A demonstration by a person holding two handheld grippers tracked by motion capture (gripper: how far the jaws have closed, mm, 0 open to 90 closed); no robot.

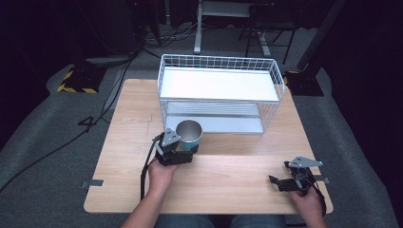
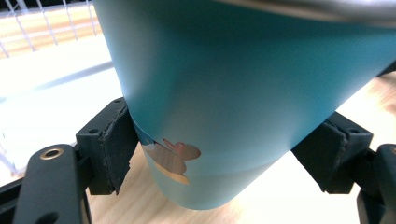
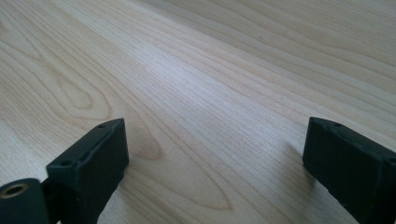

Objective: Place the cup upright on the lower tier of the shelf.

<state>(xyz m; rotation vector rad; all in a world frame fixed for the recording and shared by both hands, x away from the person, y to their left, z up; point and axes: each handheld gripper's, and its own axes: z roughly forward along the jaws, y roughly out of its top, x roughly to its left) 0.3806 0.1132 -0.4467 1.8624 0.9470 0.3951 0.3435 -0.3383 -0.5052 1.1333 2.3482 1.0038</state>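
A teal cup (image 1: 190, 140) with a steel inside and open mouth is in front of the white wire rack (image 1: 162, 85), left of the table's centre. My left gripper (image 1: 184, 152) is shut on its lower body from the near side. In the left gripper view the cup (image 2: 243, 93) shows close up with a copper-coloured mark on it. The black pads (image 2: 114, 149) of my left gripper (image 2: 219, 161) press on both its sides. My right gripper (image 1: 281, 182) rests low at the near right of the table. It (image 3: 215, 158) is open, with bare wood between its jaws.
The rack has two tiers: a white upper shelf (image 1: 218, 83) and a lower shelf (image 1: 228, 124) open toward me. The wooden table (image 1: 237, 166) has free room between the two grippers. Cables and stand legs lie on the floor beyond the table.
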